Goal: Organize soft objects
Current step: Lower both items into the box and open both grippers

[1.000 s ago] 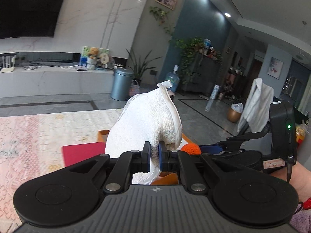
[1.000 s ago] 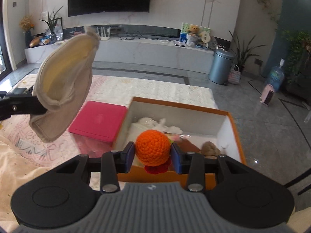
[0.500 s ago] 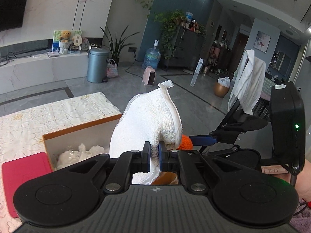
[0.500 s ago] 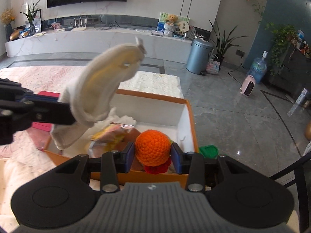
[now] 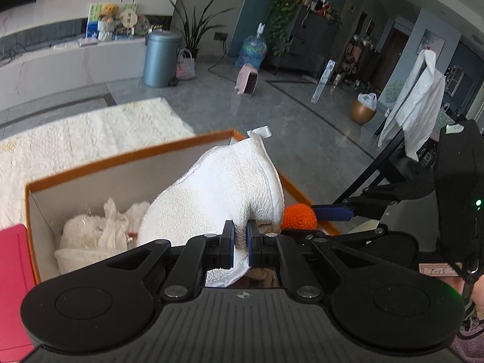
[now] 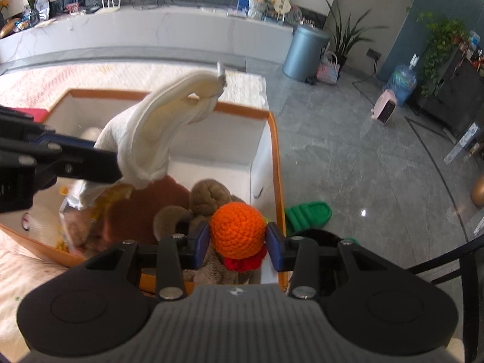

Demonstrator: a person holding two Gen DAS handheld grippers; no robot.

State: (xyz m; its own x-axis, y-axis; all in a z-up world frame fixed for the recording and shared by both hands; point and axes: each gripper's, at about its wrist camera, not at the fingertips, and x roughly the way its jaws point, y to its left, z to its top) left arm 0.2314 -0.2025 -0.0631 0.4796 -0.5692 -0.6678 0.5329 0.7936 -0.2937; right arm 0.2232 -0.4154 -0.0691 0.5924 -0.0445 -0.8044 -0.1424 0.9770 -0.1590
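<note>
My left gripper [image 5: 240, 243] is shut on a white terry cloth [image 5: 217, 199] and holds it above the orange-rimmed white box [image 5: 127, 158]. The cloth also shows in the right wrist view [image 6: 157, 133], hanging from the left gripper [image 6: 115, 166] over the box [image 6: 273, 157]. My right gripper [image 6: 237, 239] is shut on an orange crocheted ball [image 6: 237, 230] with a red frill, just above the box's near right corner. The ball also shows in the left wrist view [image 5: 299, 216]. Brown plush toys [image 6: 205, 195] lie in the box below it.
White plastic-wrapped soft things [image 5: 93, 233] lie in the box's left part. A pink lid [image 5: 12, 266] lies left of the box. A green slipper [image 6: 307, 213] lies on the grey floor to the right. A cream rug [image 5: 90, 127] is behind the box.
Both grippers have moved forward and down over the box, still holding the cloth and the ball. The box now fills more of both views.
</note>
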